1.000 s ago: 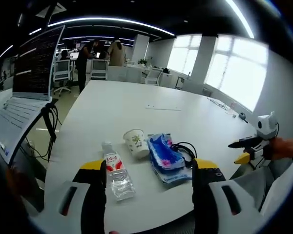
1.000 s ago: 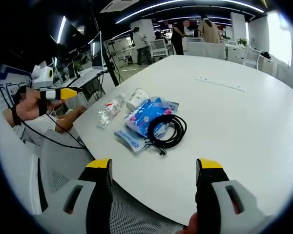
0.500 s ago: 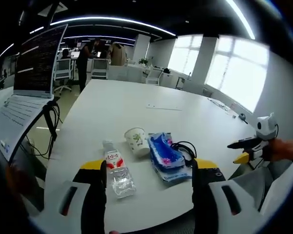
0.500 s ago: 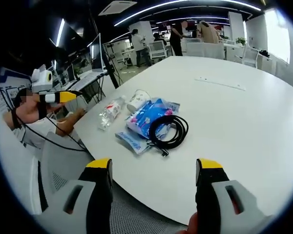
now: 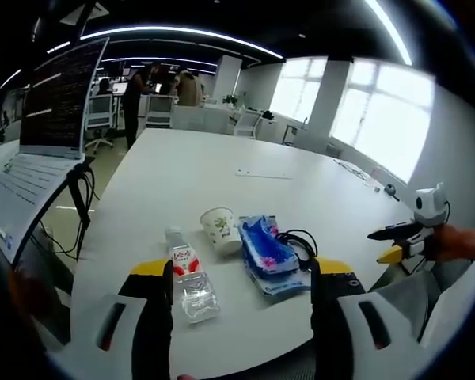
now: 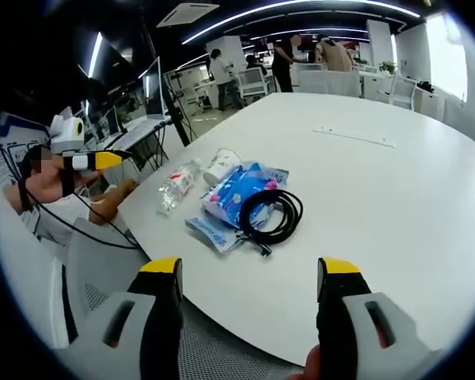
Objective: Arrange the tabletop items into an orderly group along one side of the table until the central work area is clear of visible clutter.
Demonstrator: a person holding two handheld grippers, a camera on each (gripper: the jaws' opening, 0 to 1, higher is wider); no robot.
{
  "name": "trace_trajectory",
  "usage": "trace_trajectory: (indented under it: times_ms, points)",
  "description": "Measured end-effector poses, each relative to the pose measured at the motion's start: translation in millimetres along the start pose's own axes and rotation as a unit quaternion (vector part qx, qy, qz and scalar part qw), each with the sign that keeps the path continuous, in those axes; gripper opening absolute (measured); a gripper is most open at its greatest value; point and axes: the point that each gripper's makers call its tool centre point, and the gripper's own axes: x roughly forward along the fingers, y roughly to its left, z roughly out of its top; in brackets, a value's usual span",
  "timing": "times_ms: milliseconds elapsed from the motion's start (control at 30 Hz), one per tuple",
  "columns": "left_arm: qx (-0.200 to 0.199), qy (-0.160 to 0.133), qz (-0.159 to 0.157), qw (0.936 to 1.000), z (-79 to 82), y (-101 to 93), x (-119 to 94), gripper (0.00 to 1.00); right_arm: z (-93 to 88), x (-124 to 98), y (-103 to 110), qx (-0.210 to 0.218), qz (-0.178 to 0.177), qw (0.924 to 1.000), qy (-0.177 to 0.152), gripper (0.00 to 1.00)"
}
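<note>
- My left tongs are apart, holding nothing, hovering over the near edge of the white table.
- My right tongs are apart too, empty, off the table edge above a mesh chair.
- Items sit in a cluster near that edge: clear water bottle lying on its side, paper cup tipped over just beside it.
- Blue tissue pack lies on a flat wrapper; the coiled black cable rests partly on the pack.
- A thin strip lies well apart, toward mid-table.
</note>
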Motion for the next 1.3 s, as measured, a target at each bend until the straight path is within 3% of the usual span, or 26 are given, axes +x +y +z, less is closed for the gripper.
trace_trajectory:
  times_ms: [300,567,1067,1300]
  points:
    - [-0.008,0.005,-0.007,0.9999,-6.1,0.8,0,0.71,-2.9,2,3,0.006,-0.001,1.0000,0.002,0.68]
    - [-0.022,-0.009,-0.011,0.9996,4.5,2.7,6,0.70,-3.5,5,7,0.013,-0.001,0.9999,-0.001,0.68]
    - [-0.018,0.028,-0.012,0.9994,-21.1,17.6,2,0.69,-10.4,1,2,0.032,-0.014,0.9993,-0.013,0.68]
    - [-0.027,0.035,-0.010,0.9990,-22.5,22.9,4,0.65,-12.6,-2,-1,0.037,-0.022,0.9990,-0.015,0.68]
